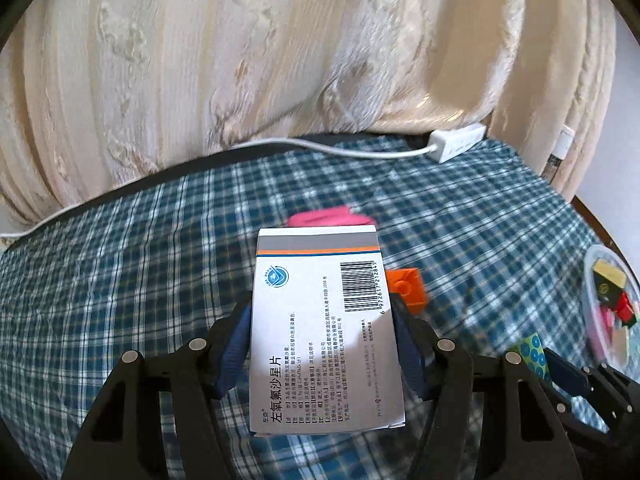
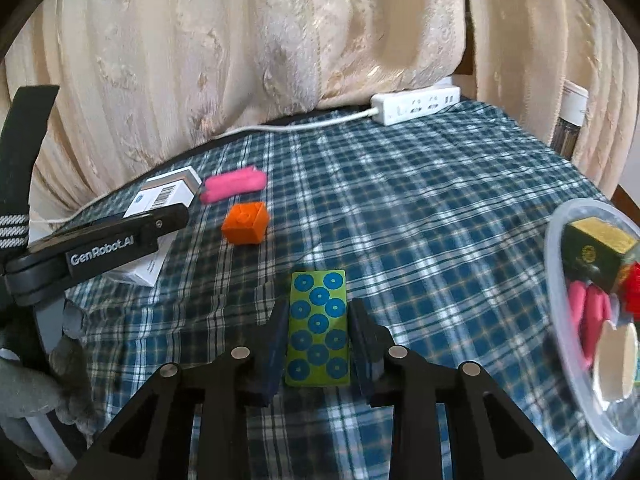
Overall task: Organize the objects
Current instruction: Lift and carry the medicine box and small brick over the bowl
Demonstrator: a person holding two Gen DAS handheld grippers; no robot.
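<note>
- Right wrist view, nearest: the right gripper [image 2: 318, 340] has its jaws clamped on the long sides of the green dotted card [image 2: 319, 330], which lies lengthwise between the pads, its far end projecting past the fingertips.
- Left wrist view, nearest: the left gripper [image 1: 322, 332] has its jaws clamped on the medicine box [image 1: 322, 328], gripping both long edges; the barcode end points away from the camera.
- Step in hand, as judged: both grippers carry a picked item; transfer to the clear bin [image 2: 560, 280] is not yet done.
- Next move, as judged: carry each item over the bin rim, then part the jaws. The bin already holds several items, so a free spot is required.
- Farther out, left of the bin: the orange block [image 2: 245, 223] and, beyond it, the pink item [image 2: 233, 184] lie on the plaid cloth [image 2: 420, 220], well apart from the bin.
- Farthest, behind the bin: the power strip [image 2: 416, 109] rests at the cloth edge below the curtain [image 2: 280, 40].
</note>
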